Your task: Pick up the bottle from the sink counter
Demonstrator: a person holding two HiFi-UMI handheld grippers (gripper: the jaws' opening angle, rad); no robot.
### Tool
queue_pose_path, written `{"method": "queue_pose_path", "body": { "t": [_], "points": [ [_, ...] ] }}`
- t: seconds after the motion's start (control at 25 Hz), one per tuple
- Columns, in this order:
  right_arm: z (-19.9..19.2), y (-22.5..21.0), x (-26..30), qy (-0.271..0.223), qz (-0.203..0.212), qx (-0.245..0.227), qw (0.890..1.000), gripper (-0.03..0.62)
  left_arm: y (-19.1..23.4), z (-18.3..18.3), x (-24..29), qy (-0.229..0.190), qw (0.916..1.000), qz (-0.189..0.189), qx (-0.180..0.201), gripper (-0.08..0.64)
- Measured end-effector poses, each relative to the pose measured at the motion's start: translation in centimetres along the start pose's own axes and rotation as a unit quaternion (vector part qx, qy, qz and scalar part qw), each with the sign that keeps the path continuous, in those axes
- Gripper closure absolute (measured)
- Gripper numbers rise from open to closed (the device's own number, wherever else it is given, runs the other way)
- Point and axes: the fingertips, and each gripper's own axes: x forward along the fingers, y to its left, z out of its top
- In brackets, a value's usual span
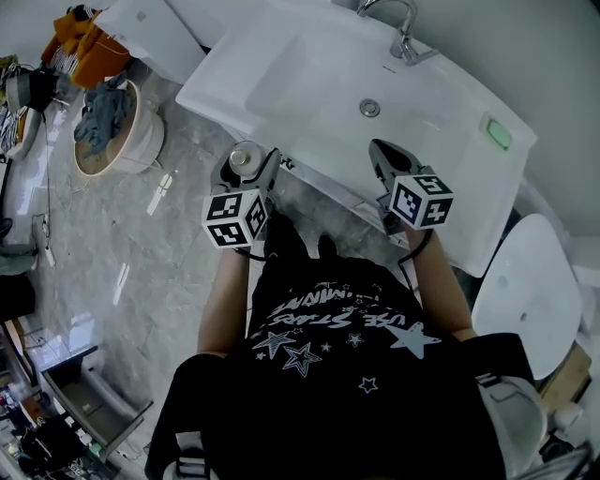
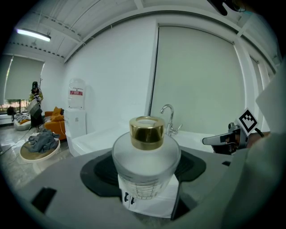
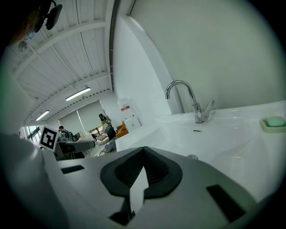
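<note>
A frosted glass bottle (image 2: 145, 156) with a gold cap (image 2: 146, 132) stands upright between the jaws of my left gripper (image 2: 145, 172), which is shut on it. In the head view the bottle (image 1: 246, 159) is held in the left gripper (image 1: 248, 167) just off the front edge of the white sink counter (image 1: 281, 66), over the floor. My right gripper (image 1: 382, 157) hovers at the counter's front edge below the basin, shut and empty. In its own view the right gripper (image 3: 143, 172) has its dark pads closed together with nothing between them.
A chrome faucet (image 1: 398, 23) and a drain (image 1: 369, 108) are in the basin, and a green soap (image 1: 498, 132) lies at the counter's right end. A round basket of cloth (image 1: 112, 127) stands on the floor at left. A white rounded fixture (image 1: 525, 281) is at right.
</note>
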Motion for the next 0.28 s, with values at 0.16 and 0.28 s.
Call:
{"method": "queue_pose_path", "body": {
  "t": [0.16, 0.28],
  "points": [
    [-0.7, 1.1, -0.3, 0.009, 0.006, -0.017, 1.000, 0.586, -0.3, -0.4, -1.4, -0.001, 1.0000, -0.001, -0.005, 0.218],
    [-1.5, 2.5, -0.6, 0.017, 0.009, -0.025, 0.999, 0.586, -0.6, -0.7, -2.9, 0.001, 1.0000, -0.009, -0.002, 0.218]
  ]
}}
